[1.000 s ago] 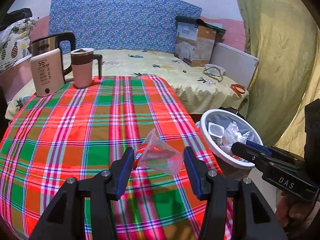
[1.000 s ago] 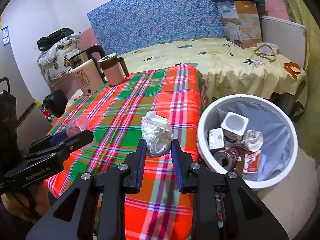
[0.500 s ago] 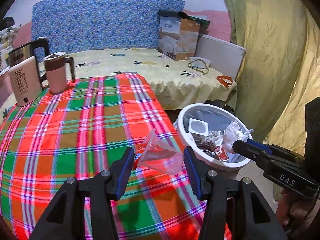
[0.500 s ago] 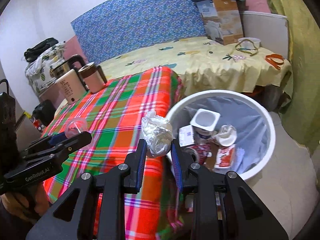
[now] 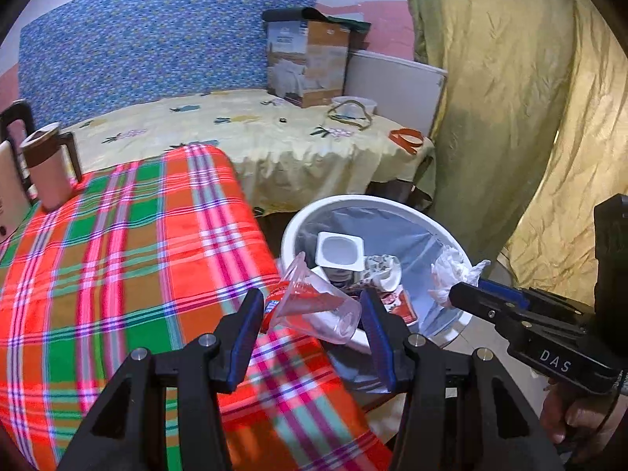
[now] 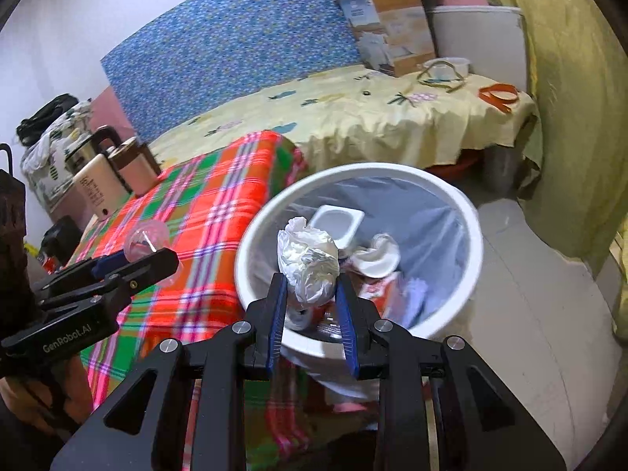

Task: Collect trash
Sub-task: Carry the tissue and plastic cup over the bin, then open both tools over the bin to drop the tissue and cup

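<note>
My left gripper (image 5: 312,306) is shut on a clear plastic cup (image 5: 314,306) that lies sideways between the blue pads, held over the table's right edge beside the white trash bin (image 5: 290,231). My right gripper (image 6: 310,294) is shut on a crumpled white paper wad (image 6: 308,259), which hangs above the bin (image 6: 467,267). Inside the bin lie a white yogurt tub (image 6: 337,219), a crumpled cup and printed wrappers. In the right wrist view the cup (image 6: 147,237) shows in the left gripper at the left. In the left wrist view the wad (image 5: 451,274) shows at the right gripper's tip.
The table wears a red, green and orange plaid cloth (image 5: 117,259). A pink mug (image 5: 49,172) and a kettle (image 6: 92,149) stand at its far left. Behind is a bed with a yellow sheet (image 5: 255,133) and a cardboard box (image 5: 308,62). A yellow curtain (image 5: 530,98) hangs at the right.
Both grippers have moved right, from over the plaid table toward the bin, each keeping its load. The wad now hangs over the bin and the cup has reached the table's right edge.
</note>
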